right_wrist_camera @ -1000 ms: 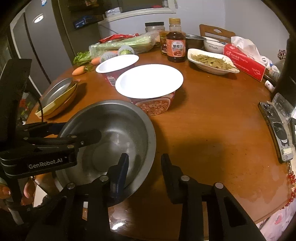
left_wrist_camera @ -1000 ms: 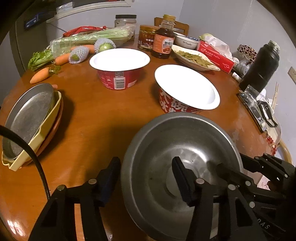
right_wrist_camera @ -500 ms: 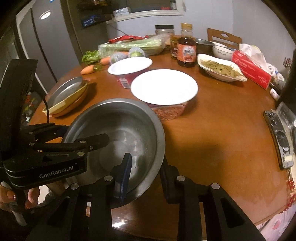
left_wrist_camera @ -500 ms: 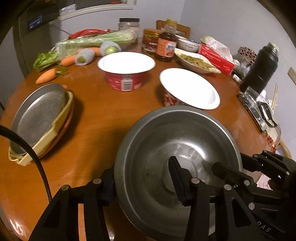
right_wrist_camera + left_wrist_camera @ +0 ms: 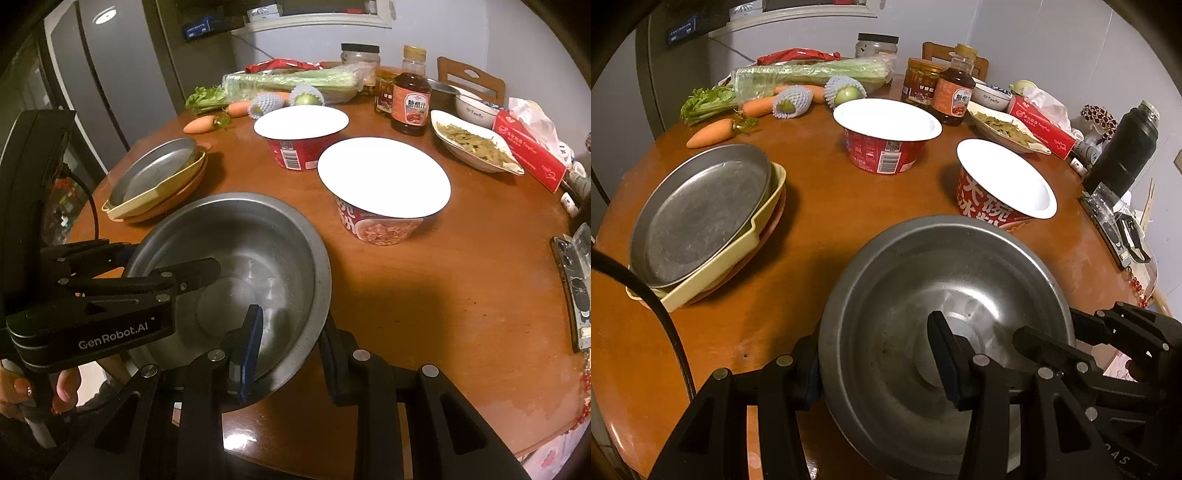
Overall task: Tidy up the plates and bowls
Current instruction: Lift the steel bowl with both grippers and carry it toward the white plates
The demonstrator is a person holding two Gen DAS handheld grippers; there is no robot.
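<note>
Left wrist view: the left gripper (image 5: 879, 365) straddles the near rim of the steel bowl (image 5: 945, 332), one finger outside, one inside; whether it pinches the wall I cannot tell. Ahead and to its left, the plate stack (image 5: 701, 221) looks already gathered. Two instant noodle cups (image 5: 886, 136) stand farther ahead

Right wrist view: the right gripper (image 5: 291, 350) likewise brackets the steel bowl's rim (image 5: 317, 295) just ahead; its clamp is also unclear. The left gripper (image 5: 177, 273) reaches in from its left. The bowl seems still unplaced, so bowl sorting remains
</note>
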